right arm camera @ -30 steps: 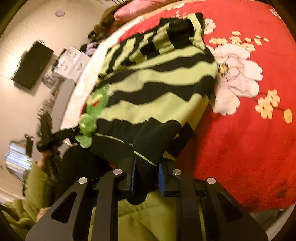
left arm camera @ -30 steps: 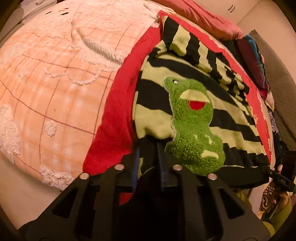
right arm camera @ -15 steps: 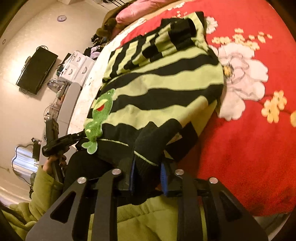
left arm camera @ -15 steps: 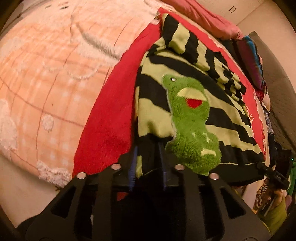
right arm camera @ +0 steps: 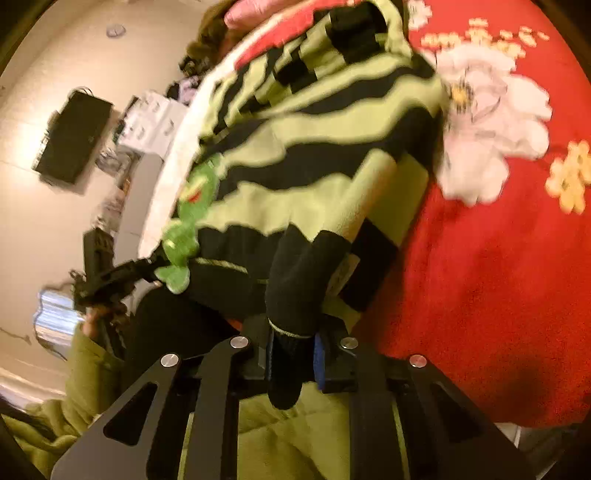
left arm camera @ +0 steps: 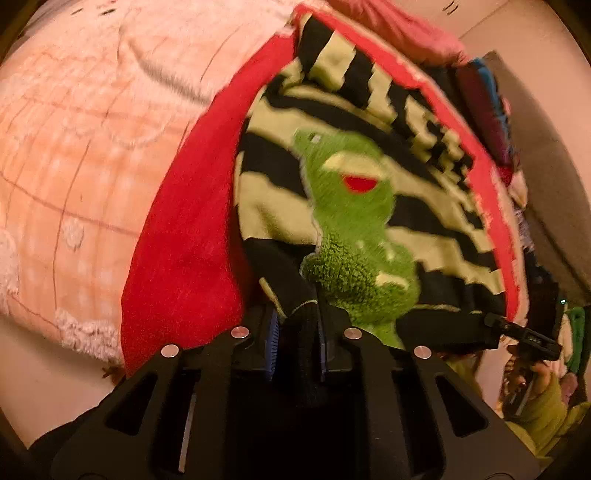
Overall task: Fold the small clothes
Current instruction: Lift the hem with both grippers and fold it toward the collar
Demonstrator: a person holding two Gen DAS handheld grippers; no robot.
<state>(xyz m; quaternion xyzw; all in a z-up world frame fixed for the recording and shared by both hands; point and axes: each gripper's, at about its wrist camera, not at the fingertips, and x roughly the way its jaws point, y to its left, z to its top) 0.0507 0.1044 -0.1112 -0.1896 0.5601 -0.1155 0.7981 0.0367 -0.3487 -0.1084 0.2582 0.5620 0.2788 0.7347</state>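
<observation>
A small black and lime-green striped sweater (left arm camera: 424, 206) with a fuzzy green frog patch (left arm camera: 354, 236) lies on a red floral blanket (right arm camera: 498, 277). My left gripper (left arm camera: 295, 343) is shut on the sweater's black bottom hem at its left corner. My right gripper (right arm camera: 291, 354) is shut on the black hem at the other corner, which bunches up between the pads. The sweater (right arm camera: 332, 155) hangs lifted at the near end and rests on the bed further off. The right gripper also shows in the left wrist view (left arm camera: 517, 332), and the left gripper in the right wrist view (right arm camera: 110, 277).
A peach checked quilt (left arm camera: 92, 147) covers the bed left of the red blanket (left arm camera: 192, 240). Pink pillows (left arm camera: 406, 33) lie at the head. A pile of clothes (left arm camera: 487, 110) sits at the right. A black TV (right arm camera: 74, 136) hangs on the wall.
Both grippers have lifted the hem higher and moved it forward over the sweater. The fabric near the hem bunches and the frog patch tilts up.
</observation>
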